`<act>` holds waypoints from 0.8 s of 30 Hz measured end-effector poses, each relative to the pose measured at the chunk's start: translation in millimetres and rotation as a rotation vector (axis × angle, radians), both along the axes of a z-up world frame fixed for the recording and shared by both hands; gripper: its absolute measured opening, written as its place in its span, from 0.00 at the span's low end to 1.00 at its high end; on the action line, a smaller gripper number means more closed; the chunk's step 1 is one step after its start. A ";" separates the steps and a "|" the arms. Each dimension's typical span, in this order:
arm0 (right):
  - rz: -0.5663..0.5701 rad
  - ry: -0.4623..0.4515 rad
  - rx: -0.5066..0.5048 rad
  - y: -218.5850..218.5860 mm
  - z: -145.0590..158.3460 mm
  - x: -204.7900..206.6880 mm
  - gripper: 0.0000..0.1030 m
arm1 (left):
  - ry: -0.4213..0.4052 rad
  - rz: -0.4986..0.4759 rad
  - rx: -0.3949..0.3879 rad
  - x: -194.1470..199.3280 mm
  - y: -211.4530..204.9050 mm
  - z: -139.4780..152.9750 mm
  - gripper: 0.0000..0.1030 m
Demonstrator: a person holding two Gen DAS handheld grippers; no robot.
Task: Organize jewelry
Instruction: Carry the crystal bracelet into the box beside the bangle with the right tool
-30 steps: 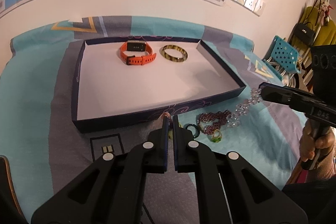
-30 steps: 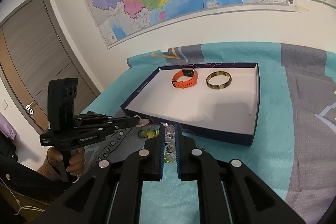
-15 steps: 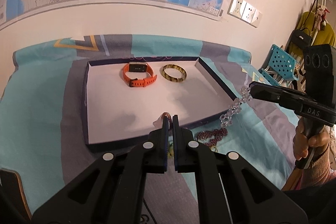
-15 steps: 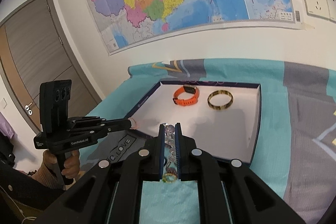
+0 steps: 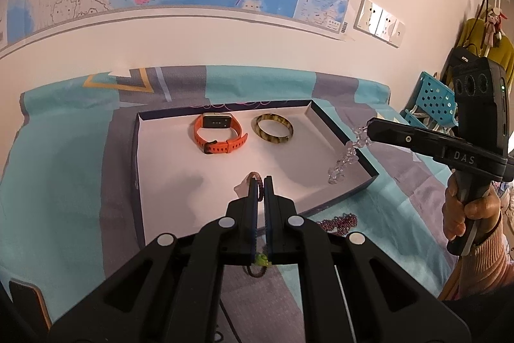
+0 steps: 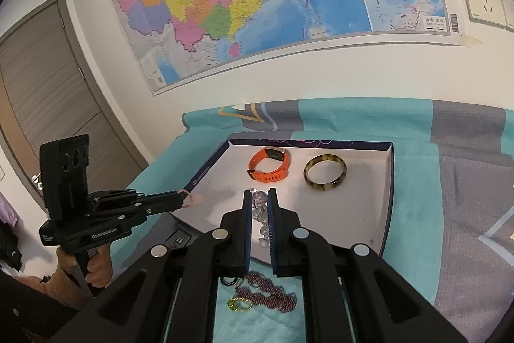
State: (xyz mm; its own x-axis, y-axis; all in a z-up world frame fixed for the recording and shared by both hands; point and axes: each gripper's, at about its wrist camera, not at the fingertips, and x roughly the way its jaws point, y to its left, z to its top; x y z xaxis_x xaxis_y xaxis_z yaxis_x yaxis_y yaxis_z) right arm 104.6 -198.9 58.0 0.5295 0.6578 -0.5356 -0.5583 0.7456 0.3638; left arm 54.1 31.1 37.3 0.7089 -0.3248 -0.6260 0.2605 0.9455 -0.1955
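A navy tray [image 5: 340, 134] with a white floor [image 6: 390, 179] lies on the patterned cloth. In it lie an orange watch [image 5: 220, 134] [image 6: 270, 166] and a tortoiseshell bangle [image 5: 273, 133] [image 6: 325, 175]. My left gripper [image 5: 261, 182] [image 6: 183, 196] is shut on a thin pinkish bracelet [image 5: 249, 180] [image 6: 189, 198] held over the tray's near part. My right gripper [image 6: 259, 198] [image 5: 369, 127] is shut on a clear crystal bead bracelet [image 5: 343, 158] [image 6: 261, 214] that hangs above the tray's right edge.
On the cloth in front of the tray lie a maroon bead necklace [image 6: 270, 294] [image 5: 340, 221], a gold ring with green stone [image 6: 239, 304] and a dark ring [image 6: 228, 280]. A map and sockets hang on the wall behind. A door stands at left.
Both grippers have risen off the cloth and moved forward over the tray, each carrying its bracelet. The crystal bracelet now dangles over the tray's right edge.
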 end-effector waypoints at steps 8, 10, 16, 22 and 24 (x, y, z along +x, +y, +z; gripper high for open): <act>-0.021 0.010 -0.015 3.8 -4.9 16.7 0.08 | 0.004 0.007 0.015 12.4 -1.6 -1.0 0.04; -0.026 0.011 -0.021 4.5 -5.7 20.9 0.08 | 0.004 0.008 0.017 14.5 -1.9 -1.1 0.04; -0.035 0.015 -0.033 6.3 -7.6 32.0 0.08 | 0.012 0.018 0.021 23.4 -2.1 -4.0 0.04; -0.037 0.023 -0.043 8.7 -10.5 40.7 0.08 | 0.023 0.026 0.028 31.7 -2.6 -7.8 0.04; -0.039 0.025 -0.047 9.3 -11.7 43.2 0.08 | 0.026 0.029 0.028 33.9 -2.3 -9.0 0.04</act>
